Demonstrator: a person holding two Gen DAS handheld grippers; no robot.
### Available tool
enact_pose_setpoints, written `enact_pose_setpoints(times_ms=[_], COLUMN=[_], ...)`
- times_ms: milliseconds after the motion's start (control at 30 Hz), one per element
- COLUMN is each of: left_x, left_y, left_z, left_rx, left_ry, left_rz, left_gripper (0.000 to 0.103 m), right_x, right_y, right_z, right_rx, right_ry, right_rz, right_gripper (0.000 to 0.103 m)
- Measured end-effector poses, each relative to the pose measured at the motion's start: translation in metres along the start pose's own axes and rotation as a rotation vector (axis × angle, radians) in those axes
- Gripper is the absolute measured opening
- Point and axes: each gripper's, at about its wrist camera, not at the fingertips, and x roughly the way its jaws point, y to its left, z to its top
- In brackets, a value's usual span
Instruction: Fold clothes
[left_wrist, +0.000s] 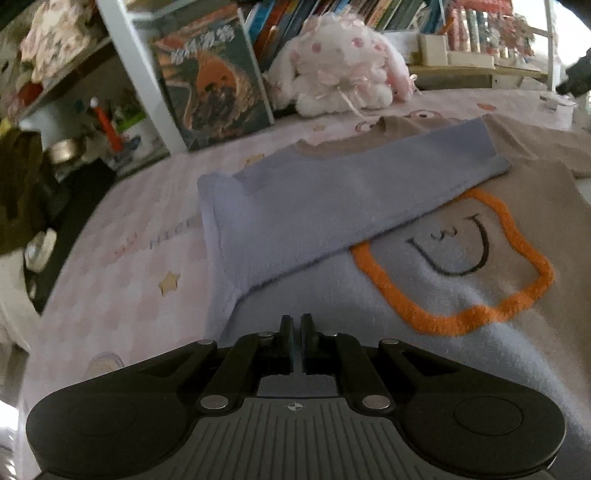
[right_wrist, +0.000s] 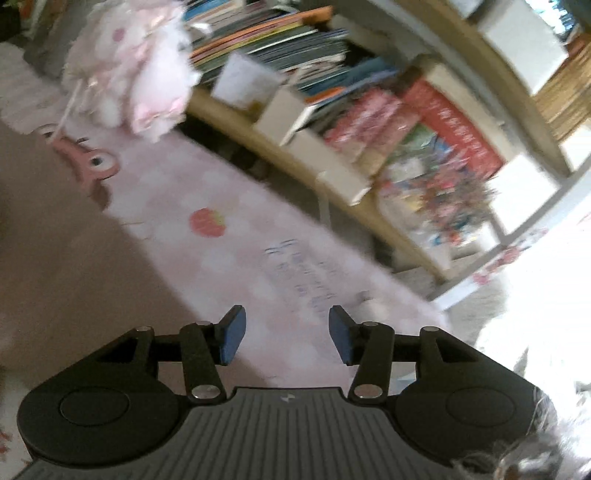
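Note:
A fleece sweater (left_wrist: 461, 206), tan on top and light blue below, lies flat on the pink bedsheet (left_wrist: 122, 266). An orange-outlined smiling face (left_wrist: 458, 254) marks its chest. Its blue sleeve (left_wrist: 332, 199) is folded across the body. My left gripper (left_wrist: 295, 328) hovers low over the blue lower part, fingers shut, with nothing visibly pinched between them. In the right wrist view, my right gripper (right_wrist: 286, 332) stands open over the pink bedsheet (right_wrist: 258, 251), blue pads (right_wrist: 232, 336) facing each other. The sweater's tan fabric (right_wrist: 55, 240) lies to its left.
A white and pink plush toy (left_wrist: 340, 70) sits at the head of the bed, also blurred in the right view as the plush toy (right_wrist: 129, 70). Bookshelves (right_wrist: 369, 110) with books and boxes stand behind. A large picture book (left_wrist: 210, 81) leans nearby. The bed edge drops away at left.

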Motion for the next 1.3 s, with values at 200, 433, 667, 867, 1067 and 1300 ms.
enact_pose_setpoints(times_ms=[200,433,667,867,1067,1300], left_x=[-0.007,0.021,0.041,0.048,0.056,0.026], left_y=[-0.022,-0.079,-0.126,-0.157,-0.171,-0.092], left_z=[0.032,0.070,0.093,0.101,0.106,0.119], left_rx=[-0.006,0.130,0.306,0.429,0.485,0.171], left_ry=[-0.120,-0.164,-0.178,-0.192,-0.228,-0.354], left_rz=[-0.107,-0.196,-0.249,-0.266,-0.227,-0.125], left_gripper=[0.007,0.014,0.015,0.049,0.022,0.005], right_x=[-0.036,-0.085,-0.122,-0.136,-0.137,-0.141], right_y=[-0.021,0.055,0.119,0.135,0.132,0.135], right_z=[-0.001,-0.039,-0.074,-0.089,-0.097,-0.100], right_rx=[0.132,0.244,0.217,0.167,0.239,0.282], right_ry=[-0.061,-0.021,0.027,0.039,0.074,0.103], right_rz=[-0.009,0.383,0.515,0.508,0.502,0.479], right_gripper=[0.046,0.049,0.047,0.046,0.046,0.046])
